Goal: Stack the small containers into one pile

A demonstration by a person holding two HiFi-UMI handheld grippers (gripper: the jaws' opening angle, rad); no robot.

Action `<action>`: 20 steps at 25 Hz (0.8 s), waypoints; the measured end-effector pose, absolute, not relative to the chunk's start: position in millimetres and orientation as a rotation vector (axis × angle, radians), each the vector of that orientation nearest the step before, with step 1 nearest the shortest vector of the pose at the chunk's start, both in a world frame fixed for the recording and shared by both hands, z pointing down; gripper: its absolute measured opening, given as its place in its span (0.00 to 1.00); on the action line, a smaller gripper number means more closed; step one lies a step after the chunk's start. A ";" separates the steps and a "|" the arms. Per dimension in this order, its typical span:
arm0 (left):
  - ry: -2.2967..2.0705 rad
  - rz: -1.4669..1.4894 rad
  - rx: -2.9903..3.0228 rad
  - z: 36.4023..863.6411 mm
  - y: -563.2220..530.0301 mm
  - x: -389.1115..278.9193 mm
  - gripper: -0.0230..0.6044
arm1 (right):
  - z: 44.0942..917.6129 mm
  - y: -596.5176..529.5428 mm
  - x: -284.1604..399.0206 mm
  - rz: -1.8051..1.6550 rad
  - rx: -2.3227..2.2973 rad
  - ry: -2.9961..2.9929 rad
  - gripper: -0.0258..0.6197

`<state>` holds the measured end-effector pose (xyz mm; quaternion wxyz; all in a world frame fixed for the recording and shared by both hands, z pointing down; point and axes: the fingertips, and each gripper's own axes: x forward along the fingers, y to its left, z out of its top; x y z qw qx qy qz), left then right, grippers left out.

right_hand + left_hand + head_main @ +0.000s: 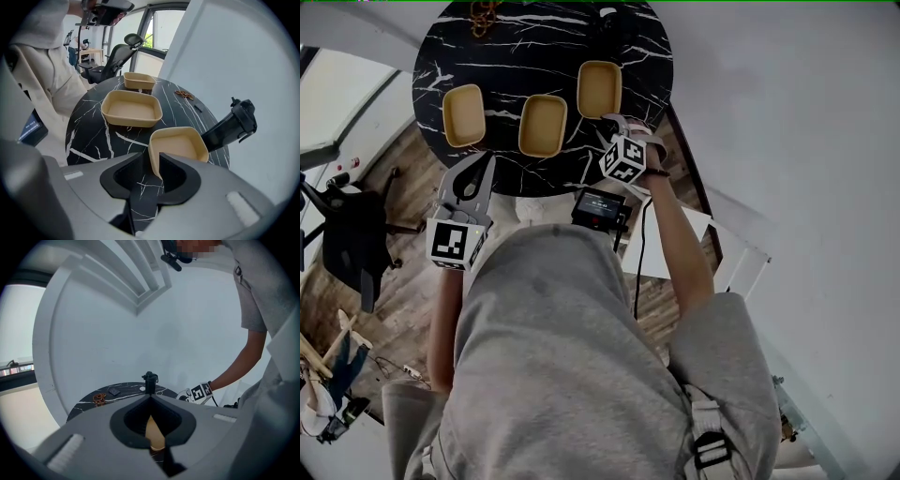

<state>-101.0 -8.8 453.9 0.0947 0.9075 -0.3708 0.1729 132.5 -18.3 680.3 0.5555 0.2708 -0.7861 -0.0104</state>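
Your hoodie [572,356] fills the bottom of the head view and hides the near rim of the table [534,47]. Beyond it three tan containers lie in a row on the black top, apart from one another: the left container [464,114], the middle container [543,125] and the right container [599,88]. Your right claw [614,120] sits at the right container's near corner. Your left claw [485,161] hangs at the table's near-left edge, short of the left container.

In the left gripper view the jaws meet at their tips with nothing between them. Through the window behind the tips you see only a tan sliver of a container, and you cannot tell which one.

In the right gripper view the jaws are closed on the right container's near wall, one jaw inside and one outside. The middle container lies just beyond, apart, and the left container lies farther off. A black object [232,124] leans at the table's right edge, too unclear to name.
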 end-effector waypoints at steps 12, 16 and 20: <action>-1.111 0.524 2.701 452.7 -8.4 -99.2 0.03 | 697.3 -22.4 136.3 -0.022 0.646 -1.817 0.19; -1.105 0.560 2.670 462.0 -5.2 -104.2 0.03 | 699.5 -27.0 136.1 -0.058 0.647 -1.798 0.22; -1.099 0.552 2.671 462.6 -4.5 -103.4 0.03 | 708.3 -27.4 133.9 -0.058 0.622 -1.778 0.19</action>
